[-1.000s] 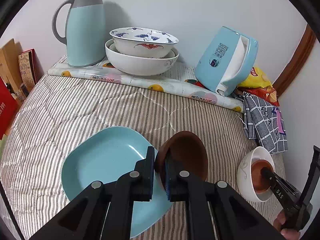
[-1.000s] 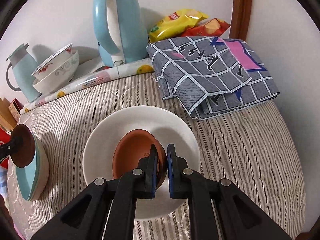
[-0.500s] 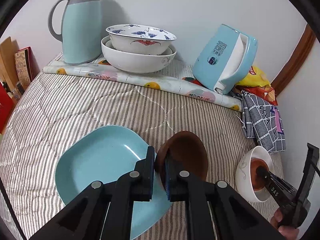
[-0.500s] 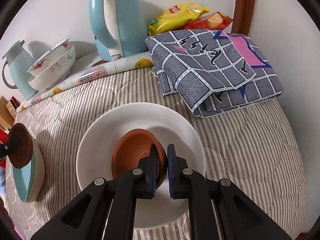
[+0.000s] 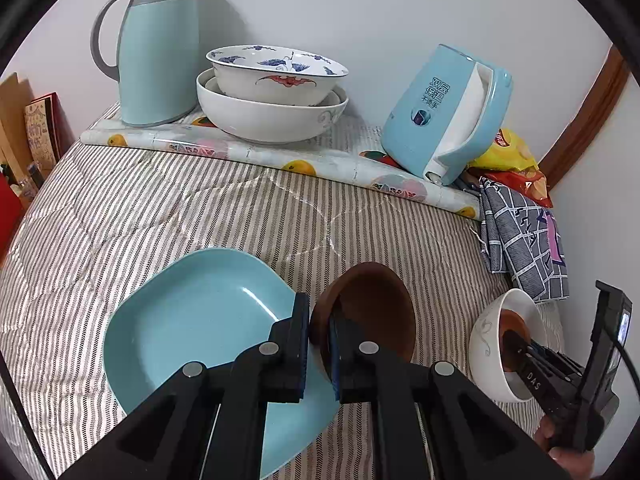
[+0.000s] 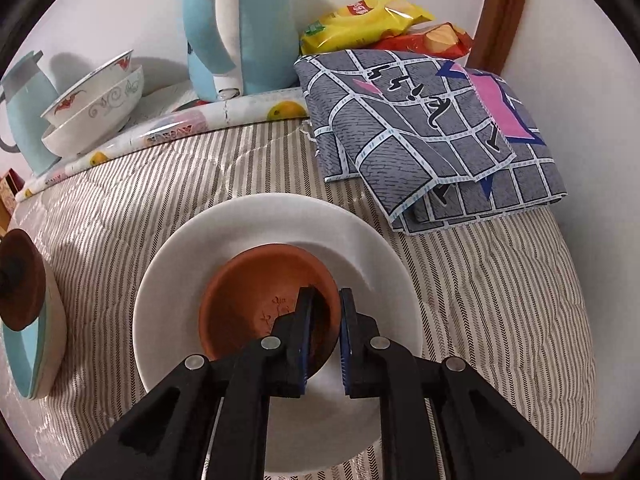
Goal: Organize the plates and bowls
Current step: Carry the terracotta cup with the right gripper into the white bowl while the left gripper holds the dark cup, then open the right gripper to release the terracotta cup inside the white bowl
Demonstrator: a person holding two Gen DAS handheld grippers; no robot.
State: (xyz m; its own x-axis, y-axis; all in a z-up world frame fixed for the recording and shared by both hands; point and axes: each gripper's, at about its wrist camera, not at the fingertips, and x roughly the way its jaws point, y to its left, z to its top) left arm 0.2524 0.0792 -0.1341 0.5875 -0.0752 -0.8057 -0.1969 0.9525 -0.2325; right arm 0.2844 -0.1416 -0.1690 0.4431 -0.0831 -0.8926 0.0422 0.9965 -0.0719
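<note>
My left gripper point(image 5: 319, 322) is shut on the rim of a dark brown bowl point(image 5: 372, 312), held tilted over the right edge of a light blue plate point(image 5: 200, 328) on the striped cloth. My right gripper point(image 6: 323, 316) straddles the rim of a terracotta bowl point(image 6: 256, 304) that sits inside a white bowl point(image 6: 276, 240); its jaws stand slightly apart. The right gripper, terracotta bowl and white bowl point(image 5: 486, 344) also show at the right of the left wrist view. Two stacked white patterned bowls point(image 5: 272, 92) stand at the back.
A light blue thermos jug point(image 5: 160, 44) and a tilted blue kettle point(image 5: 448, 120) stand on a fruit-print mat point(image 5: 280, 160) by the wall. A folded grey checked cloth point(image 6: 432, 132) and snack bags point(image 6: 372, 20) lie at the right. Books point(image 5: 36, 136) stand at the left.
My right gripper's jaws have parted slightly around the terracotta bowl's rim, which has settled in the white bowl. My left gripper has drawn back a little with the brown bowl.
</note>
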